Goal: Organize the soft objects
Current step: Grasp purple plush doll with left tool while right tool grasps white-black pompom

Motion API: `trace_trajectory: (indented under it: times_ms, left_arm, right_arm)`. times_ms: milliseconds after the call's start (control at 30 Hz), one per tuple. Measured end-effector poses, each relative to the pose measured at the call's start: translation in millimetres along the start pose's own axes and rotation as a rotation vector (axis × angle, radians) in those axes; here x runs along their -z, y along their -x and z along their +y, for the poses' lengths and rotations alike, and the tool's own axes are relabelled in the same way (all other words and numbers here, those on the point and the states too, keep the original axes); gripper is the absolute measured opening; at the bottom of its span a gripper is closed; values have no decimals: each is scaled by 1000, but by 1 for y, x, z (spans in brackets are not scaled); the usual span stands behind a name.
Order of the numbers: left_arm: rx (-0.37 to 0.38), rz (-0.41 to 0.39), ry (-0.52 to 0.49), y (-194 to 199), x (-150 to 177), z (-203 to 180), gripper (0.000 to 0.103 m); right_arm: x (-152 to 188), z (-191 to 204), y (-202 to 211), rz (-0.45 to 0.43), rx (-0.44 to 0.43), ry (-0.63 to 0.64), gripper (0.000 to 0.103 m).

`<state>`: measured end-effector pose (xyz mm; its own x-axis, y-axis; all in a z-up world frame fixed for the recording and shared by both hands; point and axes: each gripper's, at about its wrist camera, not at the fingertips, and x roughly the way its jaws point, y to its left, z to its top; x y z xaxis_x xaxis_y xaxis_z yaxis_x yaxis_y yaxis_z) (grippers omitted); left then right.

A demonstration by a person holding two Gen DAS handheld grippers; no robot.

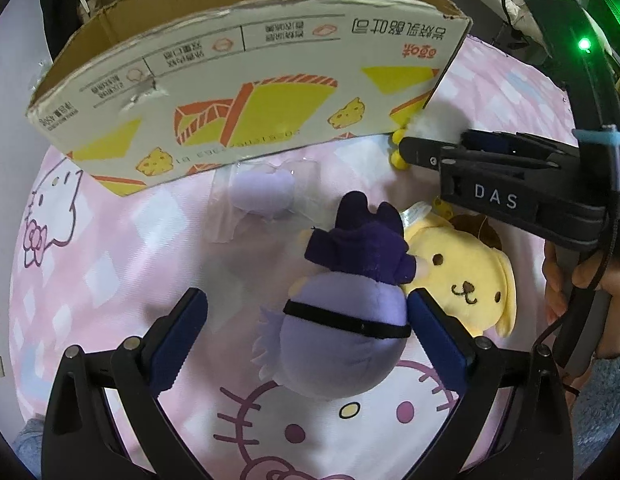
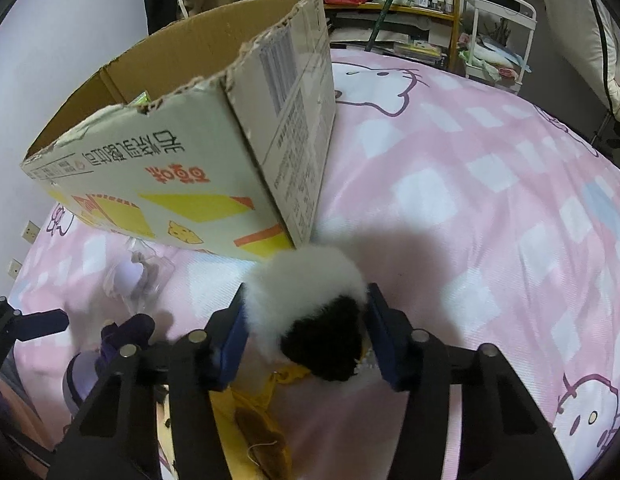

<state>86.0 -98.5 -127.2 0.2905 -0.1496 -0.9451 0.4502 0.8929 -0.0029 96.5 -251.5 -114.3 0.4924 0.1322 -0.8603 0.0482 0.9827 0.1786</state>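
A purple plush (image 1: 342,328) with a dark purple top and a black band lies on the pink bed. My left gripper (image 1: 307,312) is open around it, fingers on both sides; the right finger (image 1: 434,332) touches it. A yellow dog plush (image 1: 466,276) lies beside it. My right gripper (image 2: 305,320) is shut on a white and black fluffy plush (image 2: 310,304), held just by the corner of the open cardboard box (image 2: 181,160). The right gripper also shows in the left wrist view (image 1: 414,148), with white fluff (image 1: 434,122) and yellow feet at its tip.
A small lilac plush in clear wrapping (image 1: 265,194) lies in front of the box (image 1: 245,80). The bed cover (image 2: 470,200) stretches to the right. Shelves and a white cart (image 2: 498,36) stand behind the bed.
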Motion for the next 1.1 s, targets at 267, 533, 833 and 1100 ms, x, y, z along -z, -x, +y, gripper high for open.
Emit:
trace_trajectory:
  times_ms: [267, 533, 833, 1100]
  left_arm:
    - [125, 25, 36, -4, 3, 1, 65]
    - [90, -50, 36, 13, 9, -3, 54]
    - [2, -239, 95, 60, 20, 10, 54]
    - [-72, -473, 144, 115, 27, 23, 55]
  right_arm:
    - [2, 4, 1, 4, -33, 10, 38]
    - [7, 9, 21, -42, -47, 19, 37]
    - [7, 23, 71, -184, -91, 37, 36]
    - [6, 40, 116, -336, -114, 93, 37]
